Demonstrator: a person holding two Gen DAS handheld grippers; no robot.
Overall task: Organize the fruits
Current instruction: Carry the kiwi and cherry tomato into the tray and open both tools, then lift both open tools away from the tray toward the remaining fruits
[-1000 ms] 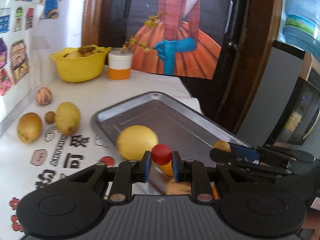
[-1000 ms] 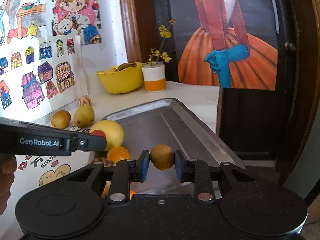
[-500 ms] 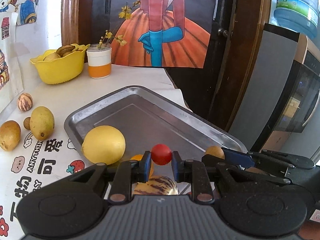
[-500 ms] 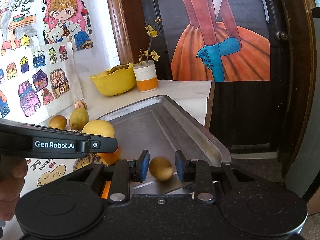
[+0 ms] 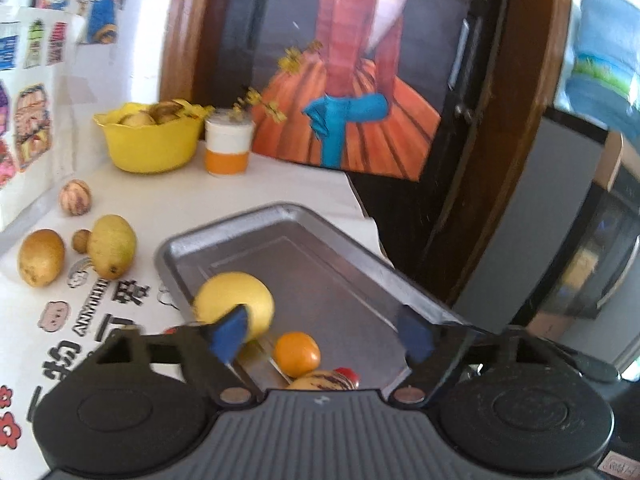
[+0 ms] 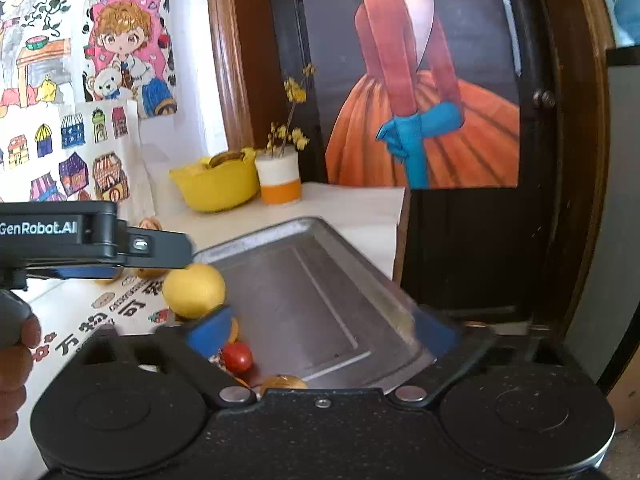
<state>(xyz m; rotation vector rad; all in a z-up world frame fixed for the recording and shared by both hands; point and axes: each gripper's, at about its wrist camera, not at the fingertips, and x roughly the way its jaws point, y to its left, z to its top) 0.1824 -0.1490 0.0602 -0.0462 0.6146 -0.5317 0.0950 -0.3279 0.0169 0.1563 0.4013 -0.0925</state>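
A metal tray [image 5: 320,256] lies on the white table; it also shows in the right wrist view [image 6: 320,280]. In it are a big yellow fruit [image 5: 234,300], an orange [image 5: 297,353], a striped fruit [image 5: 320,382], a small red fruit [image 5: 347,374] and a brown fruit [image 6: 283,382]. The red fruit [image 6: 237,357] and yellow fruit [image 6: 194,290] also show in the right wrist view. My left gripper [image 5: 322,330] is open and empty above the tray's near end. My right gripper [image 6: 320,332] is open and empty over the tray.
Loose fruits lie left of the tray: a green-yellow one [image 5: 112,246], a brownish one [image 5: 41,257], a small brown one [image 5: 81,241] and a striped one [image 5: 75,197]. A yellow bowl [image 5: 150,148] with fruit and a white-orange cup [image 5: 228,148] stand at the back. The table edge is right of the tray.
Both grippers have opened wide. The left let go of the red fruit and the right let go of the brown fruit; both now lie in the tray's near end.
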